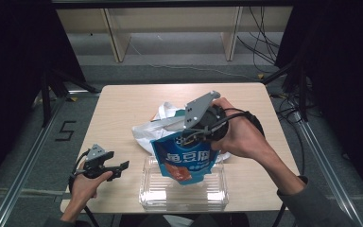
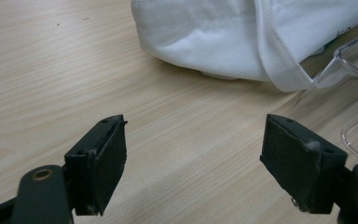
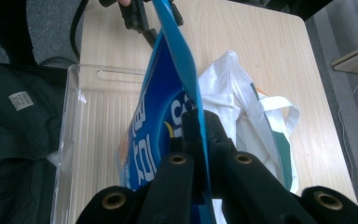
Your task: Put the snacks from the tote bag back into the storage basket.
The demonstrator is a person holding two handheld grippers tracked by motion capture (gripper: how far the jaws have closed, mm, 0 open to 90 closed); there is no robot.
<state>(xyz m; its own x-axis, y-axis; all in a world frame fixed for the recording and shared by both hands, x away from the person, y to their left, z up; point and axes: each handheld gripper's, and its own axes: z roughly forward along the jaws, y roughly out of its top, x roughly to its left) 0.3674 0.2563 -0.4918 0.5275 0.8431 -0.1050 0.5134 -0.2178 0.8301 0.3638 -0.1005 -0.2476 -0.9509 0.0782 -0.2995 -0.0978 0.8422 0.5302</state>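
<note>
Hanging over the clear plastic tray at the table's near edge, the blue snack pouch is pinched at its top edge by the right gripper; lowering and release are judged next. The tray appears empty. The left gripper rests spread apart, holding nothing, left of the white tote bag.

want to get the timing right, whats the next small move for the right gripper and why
Probably lower it a little further, then open. The right gripper is shut on the top edge of the blue pouch, whose bottom hangs over the clear tray; the left gripper waits open.
</note>
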